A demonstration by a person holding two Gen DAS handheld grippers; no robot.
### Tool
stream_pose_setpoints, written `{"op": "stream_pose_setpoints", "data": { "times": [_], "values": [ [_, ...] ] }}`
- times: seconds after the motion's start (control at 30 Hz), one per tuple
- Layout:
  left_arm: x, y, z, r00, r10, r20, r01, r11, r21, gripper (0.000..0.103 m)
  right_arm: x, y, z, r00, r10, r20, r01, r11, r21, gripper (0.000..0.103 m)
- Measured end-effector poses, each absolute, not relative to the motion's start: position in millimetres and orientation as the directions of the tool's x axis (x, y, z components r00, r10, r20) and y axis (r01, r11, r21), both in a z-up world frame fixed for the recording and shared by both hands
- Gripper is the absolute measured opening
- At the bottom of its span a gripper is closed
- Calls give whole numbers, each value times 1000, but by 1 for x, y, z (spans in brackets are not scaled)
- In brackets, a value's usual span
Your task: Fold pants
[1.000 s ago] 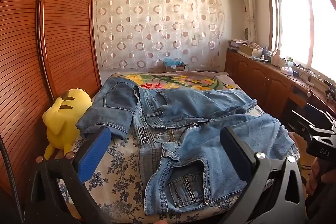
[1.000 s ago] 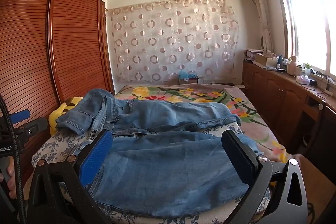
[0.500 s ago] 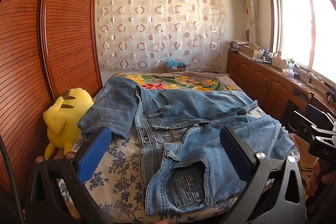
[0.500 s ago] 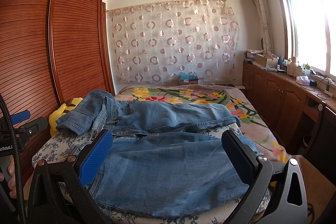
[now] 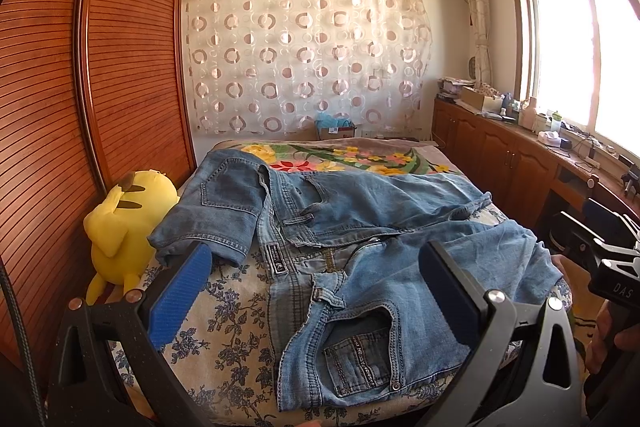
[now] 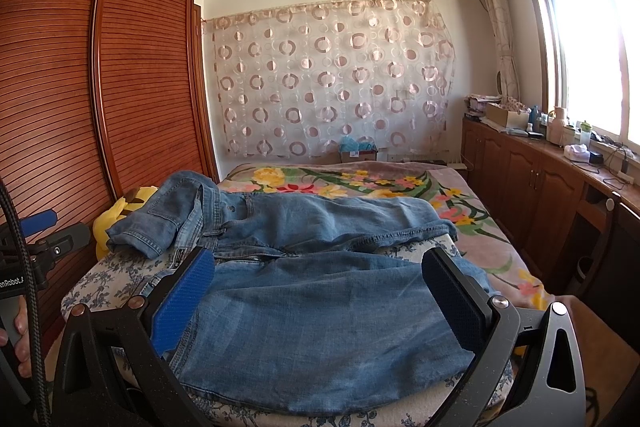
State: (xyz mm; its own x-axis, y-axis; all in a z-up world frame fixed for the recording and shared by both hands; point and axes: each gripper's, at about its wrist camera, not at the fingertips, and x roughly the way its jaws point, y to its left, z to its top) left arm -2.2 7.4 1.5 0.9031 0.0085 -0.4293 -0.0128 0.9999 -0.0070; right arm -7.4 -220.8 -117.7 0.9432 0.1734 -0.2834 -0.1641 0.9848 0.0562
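**Ana:** Left wrist view, going from the left: what do you see first?

**Ben:** A slatted wooden wardrobe (image 5: 80,87) fills the left side. A yellow plush toy (image 5: 124,223) sits at its foot, touching the bed's left edge. Next comes the bed (image 5: 224,315), covered with a blue-flowered sheet near us and a bright floral blanket (image 5: 348,157) at the far end.

**Ana:** And the pants?

**Ben:** The jeans (image 5: 360,247) lie unfolded across the near half of the bed, waistband toward the left, legs running to the right. One flap with a back pocket is turned over at the left, just beside the toy. The near leg's hem reaches the bed's right edge.

**Ana:** How does the left gripper stand?

**Ben:** The left gripper (image 5: 316,291) hovers at the near edge with its jaws spread wide, nothing between them.

**Ana:** Further right?

**Ben:** Wooden cabinets (image 5: 500,155) under a bright window (image 5: 568,39), and at the right edge a hand (image 5: 608,339) holding the other tool.

**Ana:** Right wrist view?

**Ben:** The right gripper (image 6: 318,295) also gapes wide and empty, hovering over the near leg of the jeans (image 6: 320,319). The blue pad (image 6: 182,301) sits on its left finger.
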Motion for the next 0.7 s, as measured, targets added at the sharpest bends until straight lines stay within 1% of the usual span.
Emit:
{"op": "stream_pose_setpoints", "data": {
  "times": [0.7],
  "values": [
    [-3, 8, 3, 904, 11, -427, -14, 1000, -4, 103, -7, -220, -117, 944, 173, -282, -163, 985, 58, 103]
  ]
}}
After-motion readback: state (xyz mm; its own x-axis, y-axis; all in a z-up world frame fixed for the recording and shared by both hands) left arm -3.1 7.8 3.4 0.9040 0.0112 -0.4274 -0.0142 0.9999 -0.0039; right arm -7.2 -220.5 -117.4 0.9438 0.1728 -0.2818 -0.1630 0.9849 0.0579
